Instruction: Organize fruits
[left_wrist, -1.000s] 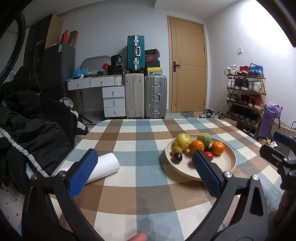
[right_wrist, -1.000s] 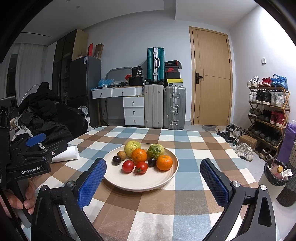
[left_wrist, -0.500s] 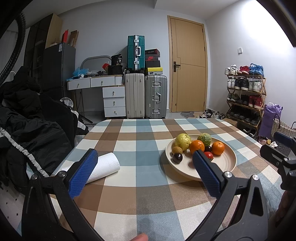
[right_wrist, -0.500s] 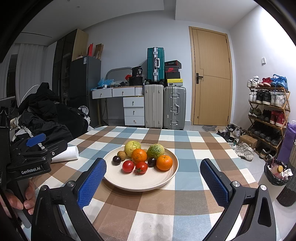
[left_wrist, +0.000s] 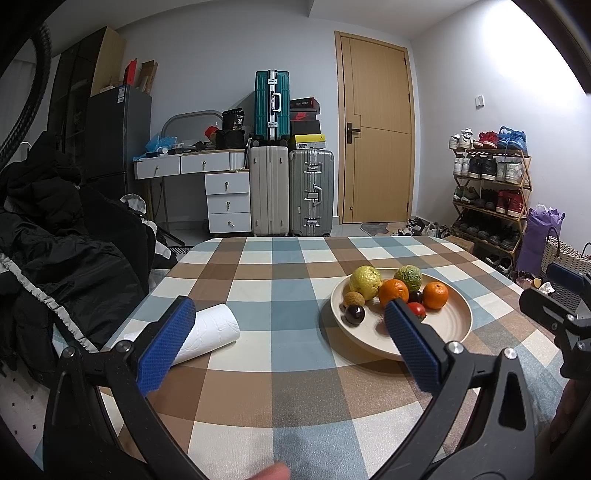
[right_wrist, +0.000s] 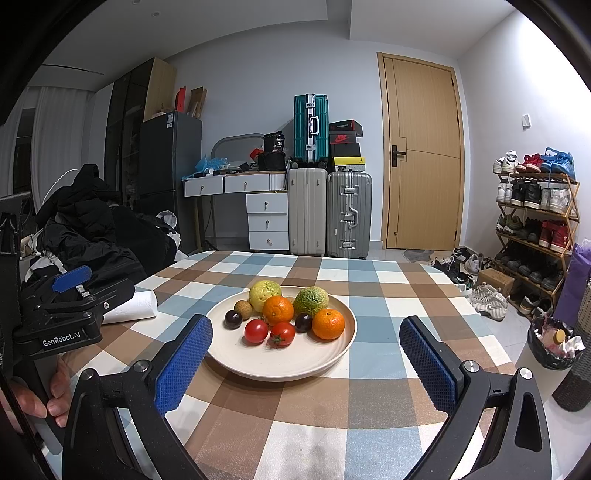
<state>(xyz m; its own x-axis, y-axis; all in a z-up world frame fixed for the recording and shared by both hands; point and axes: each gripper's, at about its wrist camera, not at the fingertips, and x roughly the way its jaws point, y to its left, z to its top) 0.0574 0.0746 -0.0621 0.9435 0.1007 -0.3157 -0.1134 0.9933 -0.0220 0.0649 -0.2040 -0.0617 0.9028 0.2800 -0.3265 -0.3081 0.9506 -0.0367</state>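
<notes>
Both hand-held grippers, left (left_wrist: 288, 332) and right (right_wrist: 306, 354), are hovering wide and empty over the desk (right_wrist: 388, 314). Fruit is sitting heaped on the plate (right_wrist: 295, 363) mid-desk. Tomatoes (right_wrist: 256, 331) are probably soft and slippery: pinch lightly across the middle. Oranges (right_wrist: 328, 324) look firmer.

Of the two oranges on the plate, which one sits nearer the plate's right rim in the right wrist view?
The lower-right orange, beside the rim. The other orange sits mid-cluster, in front of the yellow fruit and behind the tomatoes.
</notes>
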